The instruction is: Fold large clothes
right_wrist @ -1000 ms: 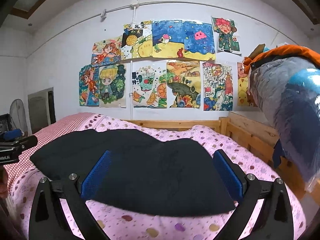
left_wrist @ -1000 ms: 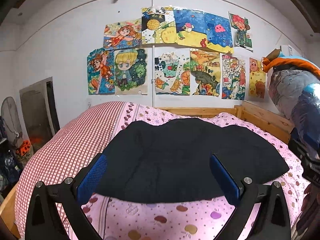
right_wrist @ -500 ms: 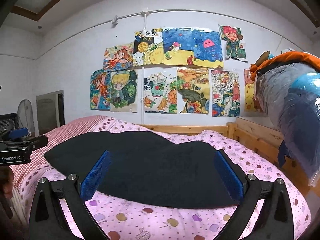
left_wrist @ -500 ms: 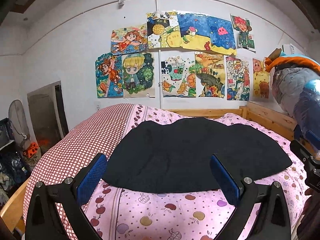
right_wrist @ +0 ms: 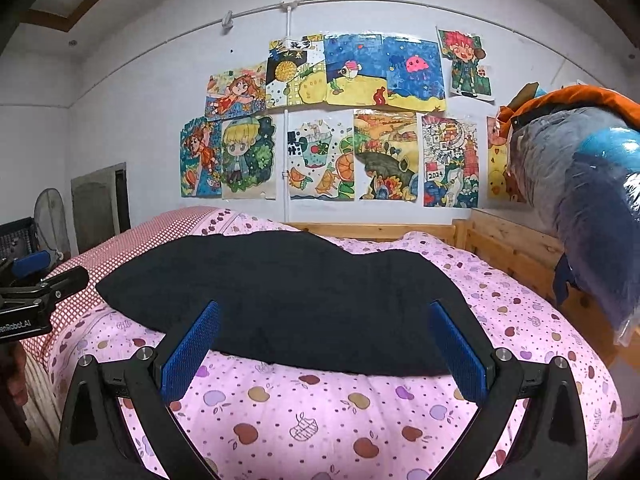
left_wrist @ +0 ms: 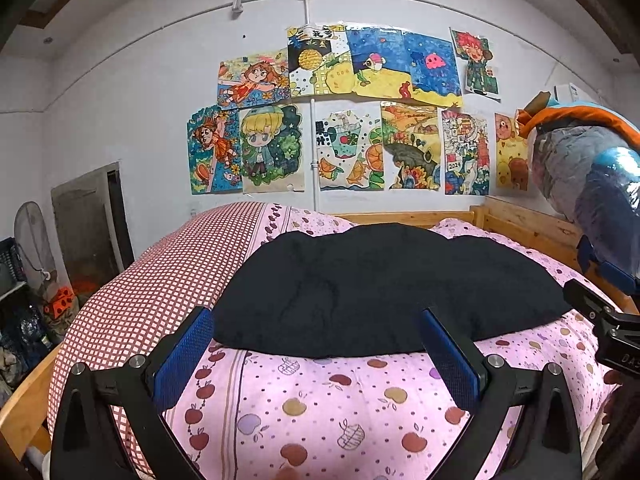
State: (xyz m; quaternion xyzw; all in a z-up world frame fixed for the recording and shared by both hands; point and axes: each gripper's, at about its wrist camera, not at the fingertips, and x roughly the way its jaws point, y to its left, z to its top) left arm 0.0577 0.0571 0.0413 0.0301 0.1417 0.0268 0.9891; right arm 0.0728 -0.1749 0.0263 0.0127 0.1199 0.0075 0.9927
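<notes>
Jaws wide on both, holding nothing: L gripper (left_wrist: 316,344), R gripper (right_wrist: 326,340) | black garment (left_wrist: 384,288) lies flat on pink quilt (left_wrist: 340,408), mid-bed | both backed off vs 1 s ago, more quilt in front | prob. fold done or re-aiming for edge | drawings (right_wrist: 328,120) on wall

**Around the bed**

A pink quilt (left_wrist: 320,400) printed with apples and dots covers the bed, with a red-and-white checked cover (left_wrist: 160,280) along its left side. A wooden bed frame (right_wrist: 512,248) shows at the head and right. Colourful children's drawings (left_wrist: 344,120) are stuck in two rows on the white wall (left_wrist: 120,120), crossed by a white conduit pipe (left_wrist: 306,12). At right hangs a plastic-wrapped bundle (right_wrist: 580,200) with orange fabric on top. At far left stand a fan (right_wrist: 50,216) and a dark doorway (left_wrist: 92,220).
</notes>
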